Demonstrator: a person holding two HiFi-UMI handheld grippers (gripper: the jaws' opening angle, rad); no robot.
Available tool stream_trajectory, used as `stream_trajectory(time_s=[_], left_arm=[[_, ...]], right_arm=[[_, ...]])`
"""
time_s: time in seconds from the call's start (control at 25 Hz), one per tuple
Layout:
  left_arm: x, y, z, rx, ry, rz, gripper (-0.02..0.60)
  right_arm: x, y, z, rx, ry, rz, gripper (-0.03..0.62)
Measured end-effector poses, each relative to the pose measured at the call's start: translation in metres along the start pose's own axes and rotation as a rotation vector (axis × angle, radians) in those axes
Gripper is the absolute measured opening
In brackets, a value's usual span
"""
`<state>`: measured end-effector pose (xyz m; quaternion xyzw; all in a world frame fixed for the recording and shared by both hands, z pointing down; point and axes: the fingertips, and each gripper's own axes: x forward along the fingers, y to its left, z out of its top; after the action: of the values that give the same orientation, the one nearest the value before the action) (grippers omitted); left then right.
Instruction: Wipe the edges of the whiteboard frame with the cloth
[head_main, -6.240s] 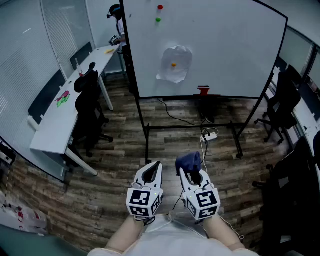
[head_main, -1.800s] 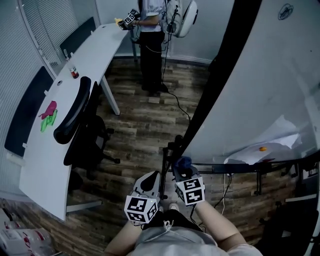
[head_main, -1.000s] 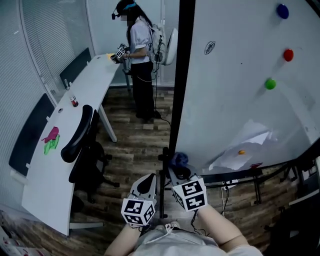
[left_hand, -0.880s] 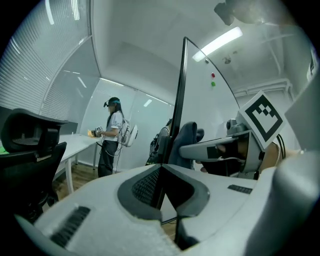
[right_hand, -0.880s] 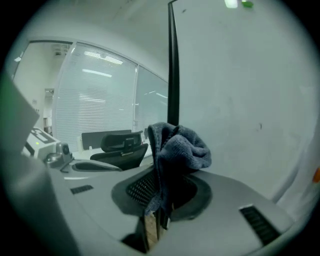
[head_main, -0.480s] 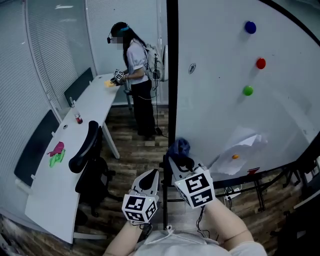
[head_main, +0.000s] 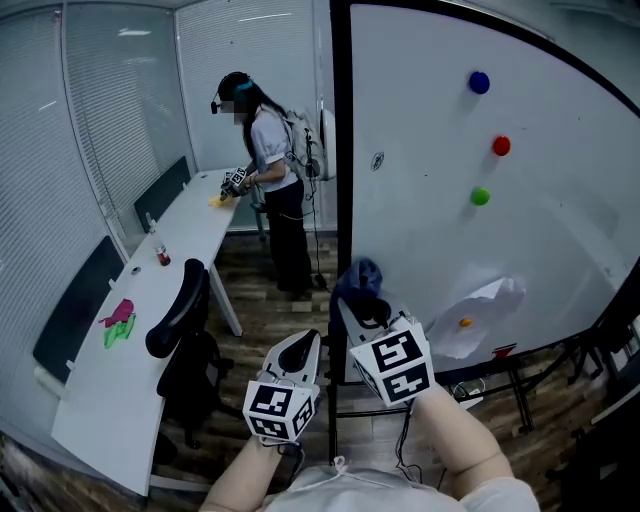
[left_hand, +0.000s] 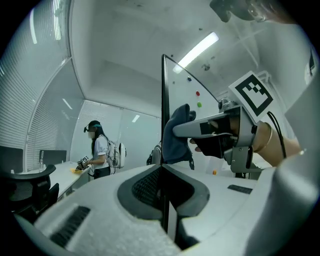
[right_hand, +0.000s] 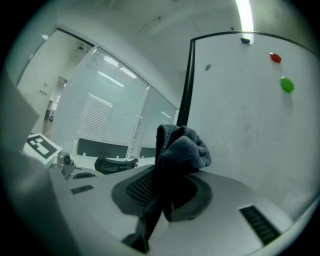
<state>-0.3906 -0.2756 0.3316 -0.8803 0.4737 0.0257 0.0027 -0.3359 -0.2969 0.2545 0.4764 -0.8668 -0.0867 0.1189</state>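
Observation:
A tall whiteboard (head_main: 480, 170) with a black frame stands on a rolling stand; its left frame edge (head_main: 340, 150) runs straight up in front of me. My right gripper (head_main: 362, 300) is shut on a dark blue cloth (head_main: 361, 277), (right_hand: 180, 145), held up close beside that left edge, just on its board side. The cloth also shows in the left gripper view (left_hand: 176, 134). My left gripper (head_main: 298, 352) hangs lower, left of the frame edge, shut with nothing in it (left_hand: 162, 187).
A person (head_main: 268, 160) stands at a long white desk (head_main: 150, 320) on the left, with a black office chair (head_main: 185, 310) beside it. Coloured magnets (head_main: 500, 146) and a crumpled paper sheet (head_main: 480, 305) sit on the board. Glass walls with blinds enclose the room.
I walked from in front of the board to its left side. Over the last second my right gripper rose with the cloth along the left frame edge; the left gripper stayed low.

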Motion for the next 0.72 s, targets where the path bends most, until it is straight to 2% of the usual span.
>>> stream_trajectory(time_s=[0.24, 0.72], left_arm=[[-0.001, -0.002, 0.016, 0.022, -0.022, -0.014, 0.018], [0.001, 0.0, 0.05, 0.053, -0.074, -0.017, 0.018]], right_arm=[[-0.004, -0.009, 0.041, -0.066, -0.048, -0.005, 0.066], [-0.014, -0.032, 0.112, -0.097, -0.147, -0.061, 0.067]])
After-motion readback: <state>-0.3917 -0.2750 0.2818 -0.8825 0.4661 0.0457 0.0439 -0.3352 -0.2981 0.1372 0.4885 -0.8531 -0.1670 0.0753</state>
